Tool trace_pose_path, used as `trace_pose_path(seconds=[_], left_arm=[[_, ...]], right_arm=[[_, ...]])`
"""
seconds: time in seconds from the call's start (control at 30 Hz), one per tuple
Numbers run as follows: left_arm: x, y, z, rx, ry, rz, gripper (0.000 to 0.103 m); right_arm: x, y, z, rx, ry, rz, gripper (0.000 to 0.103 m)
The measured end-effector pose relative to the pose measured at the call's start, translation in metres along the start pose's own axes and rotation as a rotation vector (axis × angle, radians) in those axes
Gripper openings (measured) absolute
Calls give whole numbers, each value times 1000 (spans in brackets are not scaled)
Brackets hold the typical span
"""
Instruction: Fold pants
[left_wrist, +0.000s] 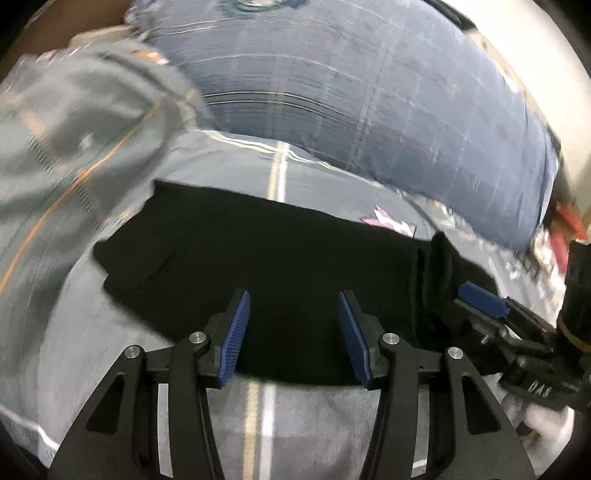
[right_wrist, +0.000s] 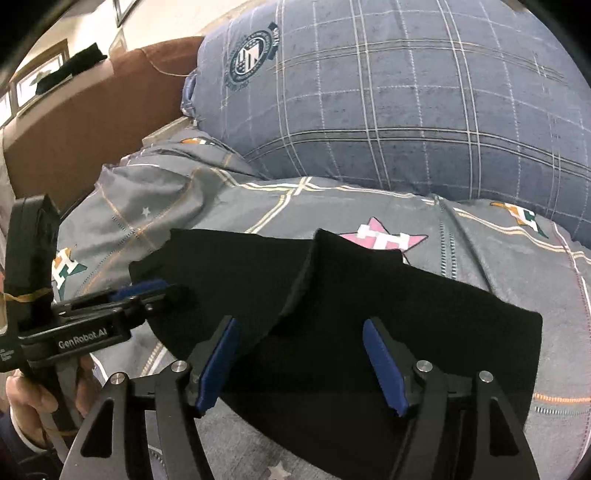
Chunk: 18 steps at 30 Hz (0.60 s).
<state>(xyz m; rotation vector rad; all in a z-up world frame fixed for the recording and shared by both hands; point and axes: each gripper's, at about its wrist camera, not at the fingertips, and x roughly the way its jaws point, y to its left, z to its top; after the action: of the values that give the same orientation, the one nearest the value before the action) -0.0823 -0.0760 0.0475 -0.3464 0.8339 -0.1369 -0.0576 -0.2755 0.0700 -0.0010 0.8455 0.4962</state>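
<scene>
The black pants (left_wrist: 258, 266) lie folded on the grey patterned bedsheet (left_wrist: 110, 332); they also show in the right wrist view (right_wrist: 369, 314), where one folded layer overlaps another along a raised edge. My left gripper (left_wrist: 293, 310) is open and empty, its blue pads just above the pants' near edge. My right gripper (right_wrist: 301, 339) is open and empty over the pants' near part. The right gripper also shows at the right of the left wrist view (left_wrist: 480, 299), and the left gripper at the left of the right wrist view (right_wrist: 147, 288), beside the pants' left end.
A large blue checked pillow (right_wrist: 406, 103) lies behind the pants, also in the left wrist view (left_wrist: 369, 92). A brown headboard (right_wrist: 92, 122) stands at the back left. A crumpled grey quilt fold (left_wrist: 74, 122) rises at the left. The left wrist view is motion-blurred.
</scene>
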Motion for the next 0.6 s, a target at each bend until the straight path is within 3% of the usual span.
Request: trace_pose_path(seconds=[0.17,0.23,0.3,0.43,0.6], left_arm=[[-28,36,-7,-157,-88,-32,51],[-37,50,-11,-218,-135,-43,71],[-41,64,-13,-285,-164,-52,73],[-31,83,-16,-379,-126,-41,73],[-14,91,-22,-435,-52,-50,73]], right_arm=[[-5,14,23,-56,-39,107,68],[-1,20,33,-84,-36,150,68],[7,26,41,-105,-14,196,68],[29,38,55,-144,43,247,68],[62,62,67,-263,120,238,68]])
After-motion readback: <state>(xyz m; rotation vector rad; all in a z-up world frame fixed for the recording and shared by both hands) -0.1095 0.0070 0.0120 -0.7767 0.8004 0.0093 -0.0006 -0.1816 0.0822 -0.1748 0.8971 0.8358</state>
